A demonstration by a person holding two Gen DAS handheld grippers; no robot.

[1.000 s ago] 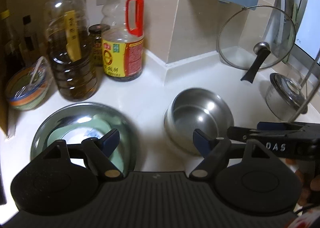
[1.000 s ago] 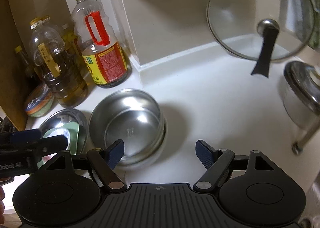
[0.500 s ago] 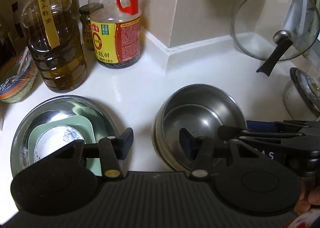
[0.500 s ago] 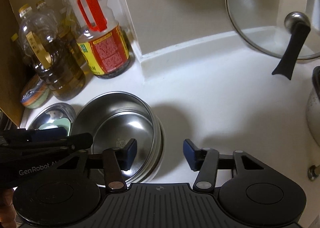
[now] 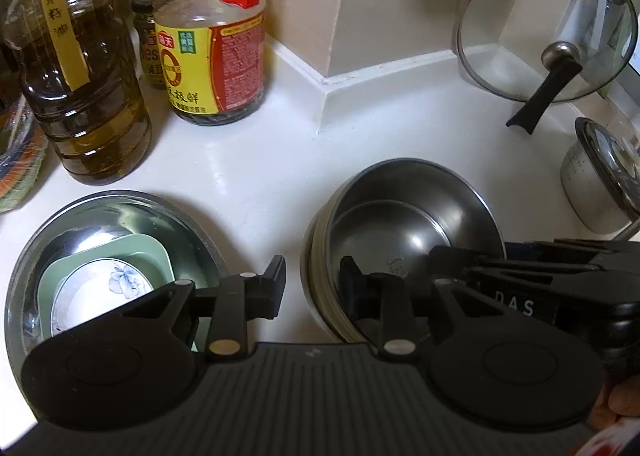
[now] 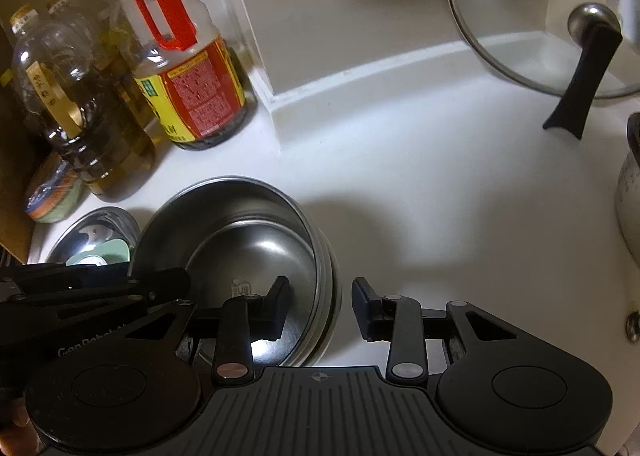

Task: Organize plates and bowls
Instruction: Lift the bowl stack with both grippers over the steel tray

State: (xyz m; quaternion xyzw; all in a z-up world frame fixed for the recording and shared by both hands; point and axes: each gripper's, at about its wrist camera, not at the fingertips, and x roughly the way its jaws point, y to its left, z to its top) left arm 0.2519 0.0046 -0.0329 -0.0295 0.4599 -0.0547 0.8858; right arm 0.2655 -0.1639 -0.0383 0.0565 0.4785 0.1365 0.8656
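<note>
A stack of nested steel bowls (image 5: 420,215) (image 6: 240,223) stands on the white counter. My left gripper (image 5: 312,288) straddles its left rim, one finger inside and one outside. The jaws are closing, and a strip of counter still shows between the outer pad and the wall. My right gripper (image 6: 320,300) straddles the right rim the same way, also closing, with a small gap at its outer pad. To the left sits a wide steel dish (image 5: 120,207) holding a green square dish (image 5: 156,252) and a white floral dish (image 5: 104,288).
An oil bottle (image 5: 80,95), a soy sauce bottle (image 5: 212,55) and a small jar (image 5: 146,39) stand at the back left. A glass lid (image 5: 548,27) leans on the wall at the right. Below it is a lidded pot (image 5: 592,179). A wrapped colourful bowl (image 6: 52,195) sits far left.
Both grippers have come forward and down onto the steel bowls, one at each side. Their jaws have narrowed from wide apart to close around the rims.
</note>
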